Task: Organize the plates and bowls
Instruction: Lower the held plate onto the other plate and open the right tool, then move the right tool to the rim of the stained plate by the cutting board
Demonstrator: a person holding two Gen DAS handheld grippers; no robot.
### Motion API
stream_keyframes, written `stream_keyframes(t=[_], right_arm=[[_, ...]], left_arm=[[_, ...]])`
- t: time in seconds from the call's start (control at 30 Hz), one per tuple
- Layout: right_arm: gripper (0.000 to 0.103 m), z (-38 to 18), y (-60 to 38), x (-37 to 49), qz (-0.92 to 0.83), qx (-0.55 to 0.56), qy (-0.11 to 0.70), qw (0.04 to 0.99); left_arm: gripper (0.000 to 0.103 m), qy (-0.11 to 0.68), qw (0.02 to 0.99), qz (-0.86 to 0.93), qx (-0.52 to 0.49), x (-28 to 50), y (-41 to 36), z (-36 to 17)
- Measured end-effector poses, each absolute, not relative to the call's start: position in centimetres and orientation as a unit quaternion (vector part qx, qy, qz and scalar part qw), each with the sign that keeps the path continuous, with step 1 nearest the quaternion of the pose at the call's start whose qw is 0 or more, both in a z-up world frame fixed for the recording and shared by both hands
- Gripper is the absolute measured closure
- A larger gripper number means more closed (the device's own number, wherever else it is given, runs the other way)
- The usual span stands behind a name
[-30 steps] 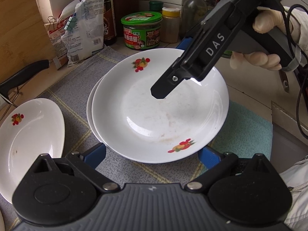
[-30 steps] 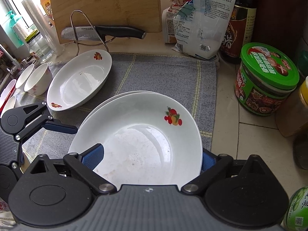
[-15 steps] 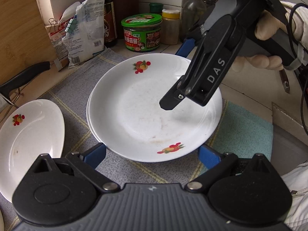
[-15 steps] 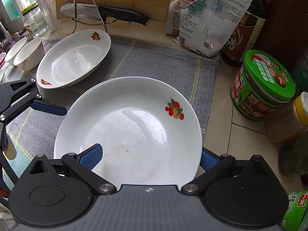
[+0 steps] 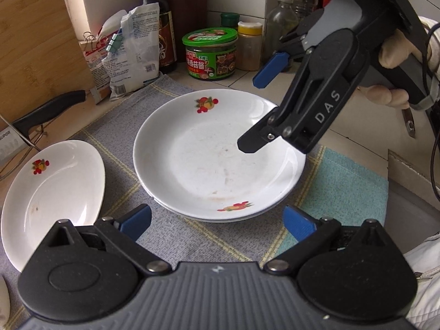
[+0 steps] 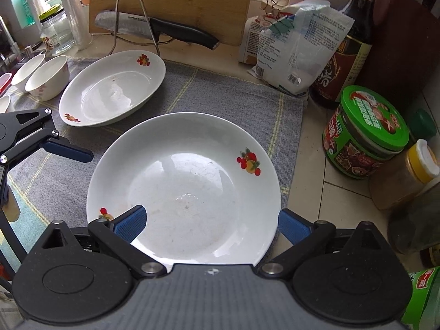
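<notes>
Stacking step: my right gripper, jaws wide apart and empty, hangs over the two stacked plates on the desk cloth; left gripper also spread, holding nothing. Next, I judge, fetch the lone plate

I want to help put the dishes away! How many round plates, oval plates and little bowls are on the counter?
Round plates: 2, stacked, top on bottom
Oval plate: 1
Small bowls: 2
Total: 5, not counting a white piece cut off at the picture's edge.
</notes>
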State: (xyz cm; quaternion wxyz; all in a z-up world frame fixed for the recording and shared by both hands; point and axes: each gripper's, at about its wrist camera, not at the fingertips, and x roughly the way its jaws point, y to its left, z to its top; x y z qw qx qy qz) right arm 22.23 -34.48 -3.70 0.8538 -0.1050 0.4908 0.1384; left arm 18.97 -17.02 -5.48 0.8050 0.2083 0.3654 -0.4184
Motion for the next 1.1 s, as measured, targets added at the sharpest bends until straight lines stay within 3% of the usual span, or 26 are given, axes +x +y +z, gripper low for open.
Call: stream_keyframes(t=[0.47, 0.77, 1.1], right_arm=[[0.0, -2.1, -31.4, 20.1, 0.158, -0.089, 0.43, 0.884], [0.0, -2.3, -24.9, 19.6, 0.146, -0.09, 0.388, 0.906], [0.0, -4.1, -17.4, 20.4, 0.113, -0.089, 0.412, 0.9]], left_arm=[[0.001, 0.337, 0.898, -0.262, 0.106, 18.2, -10.8, -1.4], [0.001, 0.331, 0.906, -0.241, 0.111, 20.4, -4.1, -0.9], [0.001, 0.348, 0.888, -0.268, 0.138, 25.1, 1.6, -1.3]])
